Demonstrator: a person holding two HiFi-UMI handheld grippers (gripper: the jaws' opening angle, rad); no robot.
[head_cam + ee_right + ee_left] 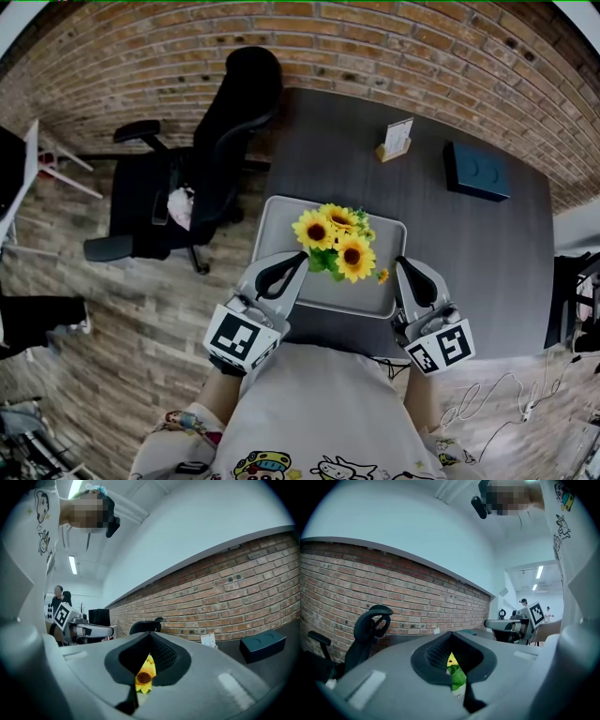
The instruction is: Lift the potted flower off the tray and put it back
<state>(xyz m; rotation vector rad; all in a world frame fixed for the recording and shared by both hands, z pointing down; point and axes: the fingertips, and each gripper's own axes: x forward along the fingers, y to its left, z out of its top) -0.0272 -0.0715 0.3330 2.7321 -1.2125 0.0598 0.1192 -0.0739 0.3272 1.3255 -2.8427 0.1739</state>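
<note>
The potted flower (336, 242), a bunch of yellow sunflowers with green leaves, stands on the grey tray (275, 214) on the dark table; the blooms hide its pot. My left gripper (298, 258) is shut and empty, just left of the leaves over the tray's near part. My right gripper (401, 263) is also shut and empty, at the tray's near right corner, a little apart from the flowers. In the left gripper view a leaf and bloom (457, 676) show beyond the closed left gripper (451, 635). In the right gripper view a sunflower (143, 676) shows beyond the closed right gripper (151, 635).
A black office chair (208, 159) stands at the table's left edge. At the far side of the dark table (487, 253) are a small card stand (397, 140) and a dark blue box (476, 171). Cables (506, 398) lie on the floor at the right.
</note>
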